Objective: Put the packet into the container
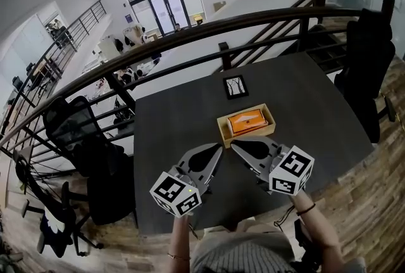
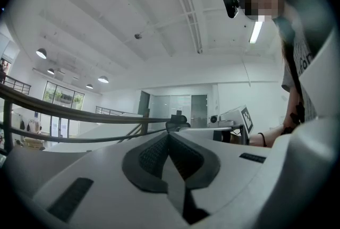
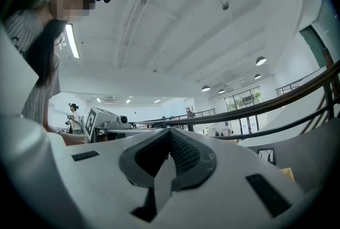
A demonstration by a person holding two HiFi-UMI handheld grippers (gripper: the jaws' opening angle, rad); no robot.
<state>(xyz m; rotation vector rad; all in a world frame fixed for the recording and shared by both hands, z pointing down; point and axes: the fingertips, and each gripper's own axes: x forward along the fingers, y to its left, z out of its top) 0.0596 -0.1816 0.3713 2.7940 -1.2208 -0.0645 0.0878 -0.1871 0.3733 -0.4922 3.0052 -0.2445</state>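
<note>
An orange packet (image 1: 247,121) lies flat inside a shallow wooden container (image 1: 223,128) near the middle of the dark table (image 1: 304,107). My left gripper (image 1: 218,149) rests low on the table just in front of the container's left corner, jaws shut and empty. My right gripper (image 1: 234,146) lies beside it, tip close to the container's front wall, jaws also shut with nothing between them. In both gripper views the cameras tilt up at the ceiling; the left gripper (image 2: 169,135) and right gripper (image 3: 169,131) show closed pads and no packet.
A small black-framed card (image 1: 235,86) lies on the table beyond the container. A curved railing (image 1: 190,34) runs behind the table. Black office chairs stand at the left (image 1: 82,139) and at the right (image 1: 367,56). The table's near edge is just below the gripper cubes.
</note>
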